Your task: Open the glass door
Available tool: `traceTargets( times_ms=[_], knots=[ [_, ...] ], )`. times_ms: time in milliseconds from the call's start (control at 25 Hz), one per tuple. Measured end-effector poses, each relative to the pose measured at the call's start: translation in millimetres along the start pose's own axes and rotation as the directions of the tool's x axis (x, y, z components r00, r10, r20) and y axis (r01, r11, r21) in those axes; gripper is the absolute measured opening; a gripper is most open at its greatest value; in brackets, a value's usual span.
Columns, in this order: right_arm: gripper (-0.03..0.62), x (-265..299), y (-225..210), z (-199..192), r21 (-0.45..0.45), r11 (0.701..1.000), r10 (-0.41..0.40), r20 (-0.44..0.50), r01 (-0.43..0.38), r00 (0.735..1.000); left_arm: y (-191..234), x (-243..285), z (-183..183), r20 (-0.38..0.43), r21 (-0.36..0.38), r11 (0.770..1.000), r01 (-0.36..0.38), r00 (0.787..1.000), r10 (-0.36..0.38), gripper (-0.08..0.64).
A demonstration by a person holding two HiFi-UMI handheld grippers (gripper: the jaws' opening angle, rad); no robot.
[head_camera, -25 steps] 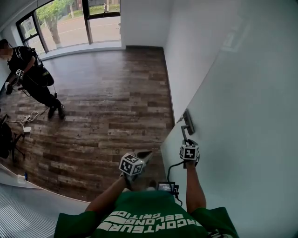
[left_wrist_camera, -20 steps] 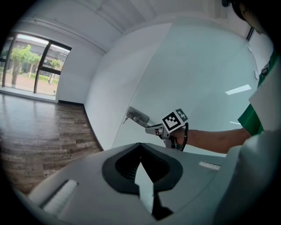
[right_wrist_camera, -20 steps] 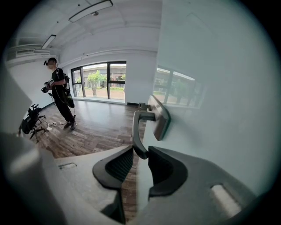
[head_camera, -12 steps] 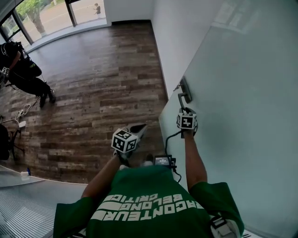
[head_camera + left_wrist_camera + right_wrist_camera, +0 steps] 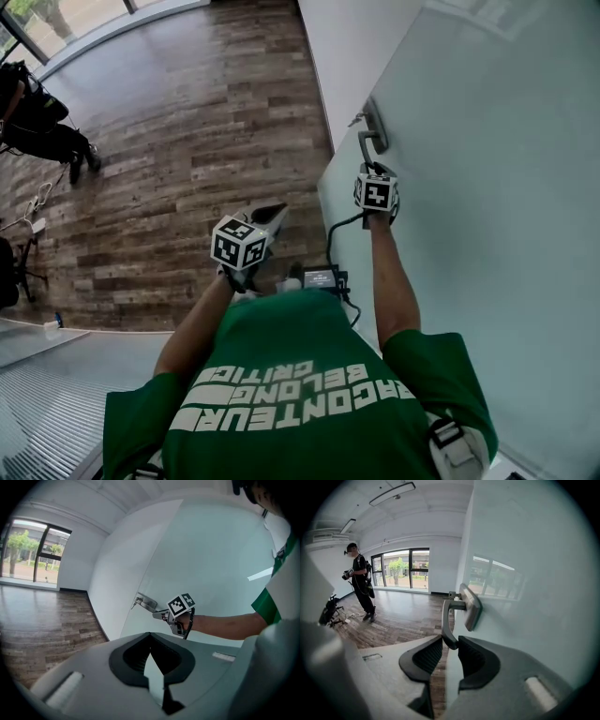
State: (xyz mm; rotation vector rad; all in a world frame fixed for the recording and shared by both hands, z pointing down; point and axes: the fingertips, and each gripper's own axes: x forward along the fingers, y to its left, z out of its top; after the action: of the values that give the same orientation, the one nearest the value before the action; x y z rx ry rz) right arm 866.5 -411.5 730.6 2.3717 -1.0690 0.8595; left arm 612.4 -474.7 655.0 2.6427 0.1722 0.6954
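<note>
Glass door [image 5: 487, 187]: lever handle [image 5: 446, 620] tip clamped in right hand-held gripper [image 5: 450, 646]; squeeze firmly, follow the hinge arc to avoid slipping; left hand-held gripper [image 5: 154, 667] narrow, empty.

A person in black [image 5: 360, 581] stands on the wood floor [image 5: 206, 141]

The pale green frosted glass door [image 5: 487, 187] carries a matt grey metal lever handle [image 5: 444, 620]. The plank floor [image 5: 187, 122] shows mixed brown and grey wood grain. The left gripper [image 5: 150, 648] and right gripper [image 5: 450, 644] are light grey with black pads [image 5: 472, 660]. Each marker cube [image 5: 377, 192] is white with black squares. The person's shirt [image 5: 309, 403] is green with white lettering.
</note>
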Motion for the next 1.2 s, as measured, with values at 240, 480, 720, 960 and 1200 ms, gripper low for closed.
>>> traceTargets(
  times_ms=[240, 480, 720, 960, 1200],
  knots=[
    [0.1, -10.2, 2.4, -5.7, 0.013, 1.0, -0.006, -0.007, 0.006, 1.0, -3.5, -12.3, -5.1, 0.011, -0.004, 1.0, -0.017, 1.0, 0.017, 0.017],
    [0.103, -21.1, -0.3, -1.8, 0.044, 0.998, -0.037, -0.003, 0.037, 0.999, 2.9, -28.1, -4.0, 0.035, -0.024, 0.999, -0.047, 0.998, 0.048, 0.017],
    [0.097, -48.3, 6.2, 18.5, 0.059, 0.998, -0.036, 0.096, 0.03, 0.995, 11.5, -46.6, -8.3, 0.063, -0.052, 0.995, -0.084, 0.994, 0.088, 0.017],
    [0.037, -73.6, 48.7, 41.3, -0.006, 0.998, 0.066, 0.198, -0.066, 0.978, 17.4, -69.1, -8.8, 0.113, -0.068, 0.989, -0.131, 0.984, 0.138, 0.017],
    [-0.006, -88.5, 130.3, 74.0, -0.079, 0.962, 0.274, 0.267, -0.262, 0.924, 35.3, -97.0, 0.1, 0.177, -0.085, 0.976, -0.202, 0.961, 0.214, 0.017]
  ],
)
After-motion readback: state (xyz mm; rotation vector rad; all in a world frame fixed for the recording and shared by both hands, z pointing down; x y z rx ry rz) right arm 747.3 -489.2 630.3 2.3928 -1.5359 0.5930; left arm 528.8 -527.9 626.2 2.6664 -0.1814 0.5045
